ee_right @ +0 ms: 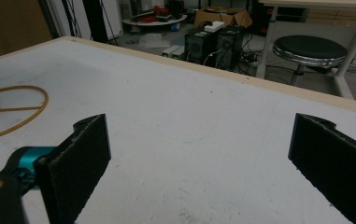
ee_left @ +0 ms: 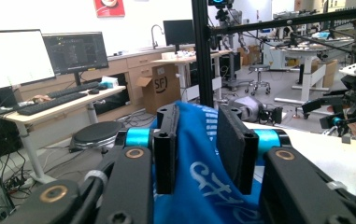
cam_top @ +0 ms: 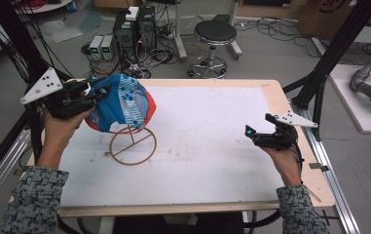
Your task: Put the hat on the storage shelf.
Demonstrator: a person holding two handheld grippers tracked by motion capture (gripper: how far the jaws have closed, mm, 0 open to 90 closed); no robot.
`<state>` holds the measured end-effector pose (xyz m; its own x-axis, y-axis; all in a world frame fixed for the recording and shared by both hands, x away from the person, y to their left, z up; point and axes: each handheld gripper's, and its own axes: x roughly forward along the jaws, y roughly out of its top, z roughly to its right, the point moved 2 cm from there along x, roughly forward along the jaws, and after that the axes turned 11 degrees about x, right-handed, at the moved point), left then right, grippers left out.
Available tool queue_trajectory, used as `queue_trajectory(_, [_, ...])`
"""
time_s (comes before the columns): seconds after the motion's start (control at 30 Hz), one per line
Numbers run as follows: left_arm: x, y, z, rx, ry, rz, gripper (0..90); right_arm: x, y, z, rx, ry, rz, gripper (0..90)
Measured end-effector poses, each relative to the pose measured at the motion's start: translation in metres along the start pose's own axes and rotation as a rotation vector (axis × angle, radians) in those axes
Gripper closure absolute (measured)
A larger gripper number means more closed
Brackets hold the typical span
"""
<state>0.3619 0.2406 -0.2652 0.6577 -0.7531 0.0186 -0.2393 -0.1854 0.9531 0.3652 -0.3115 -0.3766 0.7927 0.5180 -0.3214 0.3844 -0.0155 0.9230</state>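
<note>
left gripper (cam_top: 93, 95) clenched on blue cap (cam_top: 122, 105) over wire stand (cam_top: 133, 145); right gripper (cam_top: 261, 136) released; tugging may topple stand

— What do you have beyond your table (cam_top: 290, 105)?

— A grey floor (cam_top: 270, 53) strewn with cables, you see. A black round stool (cam_top: 215, 33) on a chrome base stands just past the far edge, beside a white desk leg. Left of it sit two black computer towers (cam_top: 134, 27) and two small grey boxes (cam_top: 102, 46).

— And to your sides?

— Black frame posts (cam_top: 336, 48) rise at your right and left. In the left gripper view you face a desk (ee_left: 49, 107) with two monitors (ee_left: 45, 53) and keyboards against a white wall (ee_left: 73, 14), a cardboard box (ee_left: 159, 86) under a wooden counter, and more benches farther right. The light is even, indoor.
</note>
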Motion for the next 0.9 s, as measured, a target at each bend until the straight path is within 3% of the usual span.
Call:
queue_trajectory(0.5, [-0.002, -0.001, 0.002, 0.021, 0.021, -0.031, 61.4, -0.001, 0.001, -0.001, -0.002, 0.001, 0.006, 5.4])
queue_trajectory(0.9, [-0.017, -0.005, -0.002, 0.002, 0.065, -0.031, 55.7, 0.001, 0.001, -0.003, -0.007, 0.002, -0.001, 5.4])
